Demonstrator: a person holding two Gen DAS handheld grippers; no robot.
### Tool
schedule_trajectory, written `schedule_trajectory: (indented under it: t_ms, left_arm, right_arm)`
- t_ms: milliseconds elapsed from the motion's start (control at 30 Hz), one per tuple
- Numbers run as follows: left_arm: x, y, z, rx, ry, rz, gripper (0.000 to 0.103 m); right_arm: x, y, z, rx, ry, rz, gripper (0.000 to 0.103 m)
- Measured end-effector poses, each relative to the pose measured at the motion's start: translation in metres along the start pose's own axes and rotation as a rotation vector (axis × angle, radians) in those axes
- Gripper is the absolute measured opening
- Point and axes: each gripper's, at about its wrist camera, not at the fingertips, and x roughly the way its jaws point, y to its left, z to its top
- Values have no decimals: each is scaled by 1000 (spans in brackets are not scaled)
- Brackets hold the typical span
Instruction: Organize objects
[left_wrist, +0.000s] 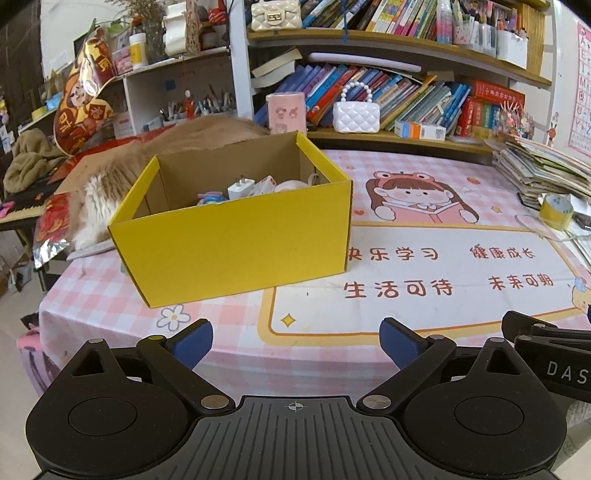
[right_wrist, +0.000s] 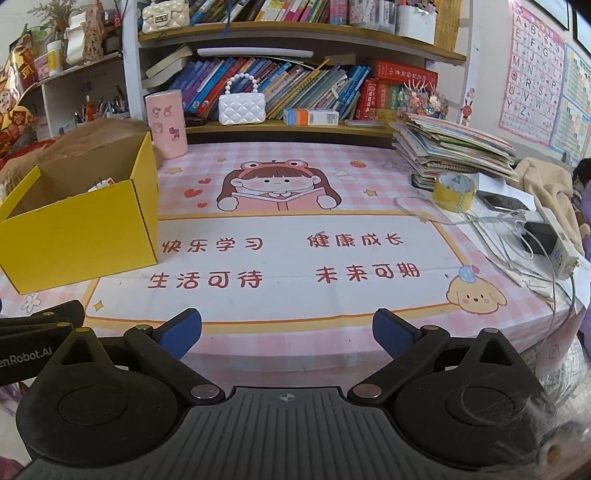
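The left gripper (left_wrist: 296, 343) was matte black, with two blue pads (left_wrist: 195, 341) on angled black linkage arms. Silver round pivot pins sat at the joints, and one pin on the left arm was yellow. Each arm grew from a large round black housing with a raised disc and a triangular cutout. Between the housings lay a ribbed grey plate marked with a small white crosshair.

The right gripper (right_wrist: 287, 332) had the same build: blue pads (right_wrist: 391, 332), silver pins, one yellow pin, ribbed plate, crosshair. Pale hairs clung to its right housing.
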Motion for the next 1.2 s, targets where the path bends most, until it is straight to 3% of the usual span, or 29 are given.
schedule_trajectory:
  t_ms: [1200]
  left_arm:
    - [8,2,0,14,18,27,103]
  right_arm:
    - [10,9,4,-21,29,-23,101]
